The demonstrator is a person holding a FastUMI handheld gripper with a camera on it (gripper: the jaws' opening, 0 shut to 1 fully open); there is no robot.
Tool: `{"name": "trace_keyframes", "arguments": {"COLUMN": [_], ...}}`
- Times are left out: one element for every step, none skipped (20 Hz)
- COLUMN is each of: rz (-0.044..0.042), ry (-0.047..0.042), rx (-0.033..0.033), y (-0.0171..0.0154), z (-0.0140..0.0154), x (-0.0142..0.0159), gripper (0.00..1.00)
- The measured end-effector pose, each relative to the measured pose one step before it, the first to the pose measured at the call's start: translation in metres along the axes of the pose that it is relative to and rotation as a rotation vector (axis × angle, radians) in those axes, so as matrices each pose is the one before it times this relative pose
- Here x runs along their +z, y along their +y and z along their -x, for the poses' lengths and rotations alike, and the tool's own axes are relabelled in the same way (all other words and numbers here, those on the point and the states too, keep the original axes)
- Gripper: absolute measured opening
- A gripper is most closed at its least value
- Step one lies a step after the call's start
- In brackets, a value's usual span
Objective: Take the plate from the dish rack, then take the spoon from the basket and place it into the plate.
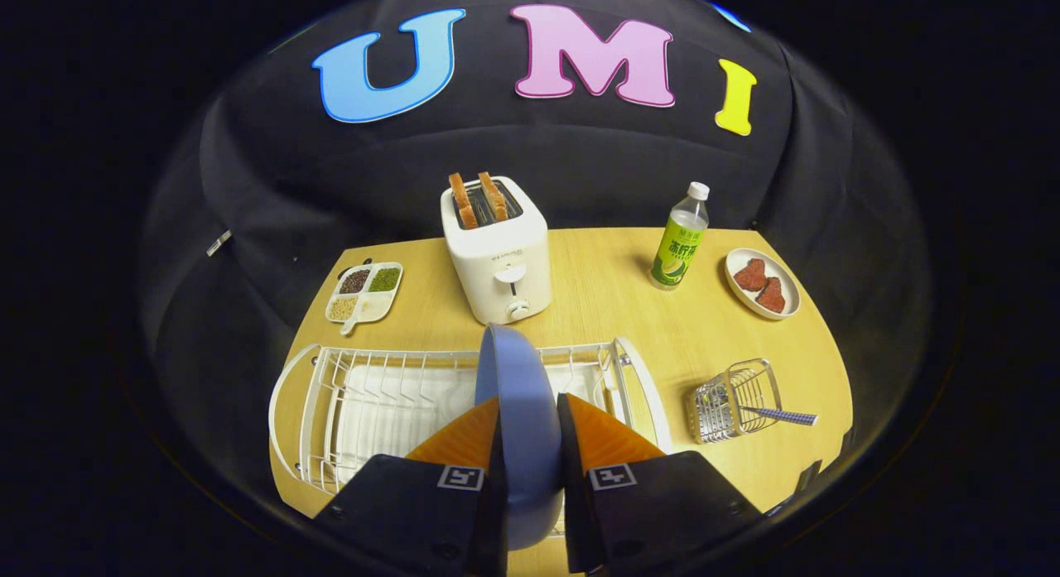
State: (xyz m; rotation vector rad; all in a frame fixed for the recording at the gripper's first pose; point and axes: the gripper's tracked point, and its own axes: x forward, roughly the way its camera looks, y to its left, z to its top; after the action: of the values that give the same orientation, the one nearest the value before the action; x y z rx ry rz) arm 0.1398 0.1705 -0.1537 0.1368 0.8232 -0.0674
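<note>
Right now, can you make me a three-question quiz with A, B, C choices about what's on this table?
1. Where is the spoon?
A. in the wire basket
B. on the toaster
C. beside the bottle

2. How many bread slices stand in the toaster?
A. one
B. two
C. four

3. What is the tool doing?
A. hanging open
B. gripping the blue plate
C. gripping the bottle

Answers:
1 A, its handle sticks out of the basket.
2 B, two slices stand up in the slots.
3 B, both fingers press the upright plate over the dish rack.
</note>
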Motion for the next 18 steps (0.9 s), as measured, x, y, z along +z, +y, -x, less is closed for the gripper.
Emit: {"name": "trace_keyframes", "arguments": {"rz": [-0.00169,0.00233,0.00071,-0.00281,-0.00252,0.00139,-0.00291,-0.00697,-0.00295,0.00265,0.01072,0.01426,0.01902,0.03524,0.03245,0.01471,-0.01322,-0.03513], "ry": [0.00537,0.00128,-0.00036,0.00330,0.00317,-0.00501,0.00026,0.00251,0.00151,-0.00440,-0.00478,-0.01195,-0.01888,-0.03597,-0.04504,-0.03348,-0.00587,0.01051], "rx": [-0.00612,-0.00781,-0.00451,-0.00228,-0.00203,-0.00232,-0.00293,-0.00549,-0.00398,-0.00737,-0.00688,-0.01412,-0.01552,-0.01970,-0.01110,-0.00913,0.00453,0.04434], "y": [-0.00017,-0.00120,-0.00006,0.00042,0.00115,-0.00016,-0.00021,-0.00059,-0.00028,0.00008,0.00076,0.00059,0.00143,-0.00050,0.00005,0.00116,0.00100,0.00796], "z": [0.00152,0.00223,0.00055,0.00123,0.00100,0.00046,0.00009,-0.00108,-0.00019,0.00049,-0.00002,0.00181,0.00252,0.00167,0.00369,0.00204,0.00078,0.00186], "x": [-0.00154,-0.00275,0.00005,-0.00134,-0.00064,0.00175,0.00018,0.00000,0.00051,0.00046,0.00162,0.00115,0.00382,0.00911,0.01220,0.01113,0.00573,0.00225], "gripper": [0.31,0.31,0.31,0.31,0.31,0.31,0.31,0.31,0.31,0.31,0.31,0.31,0.31,0.31,0.31,0.30,0.29,0.25]}}
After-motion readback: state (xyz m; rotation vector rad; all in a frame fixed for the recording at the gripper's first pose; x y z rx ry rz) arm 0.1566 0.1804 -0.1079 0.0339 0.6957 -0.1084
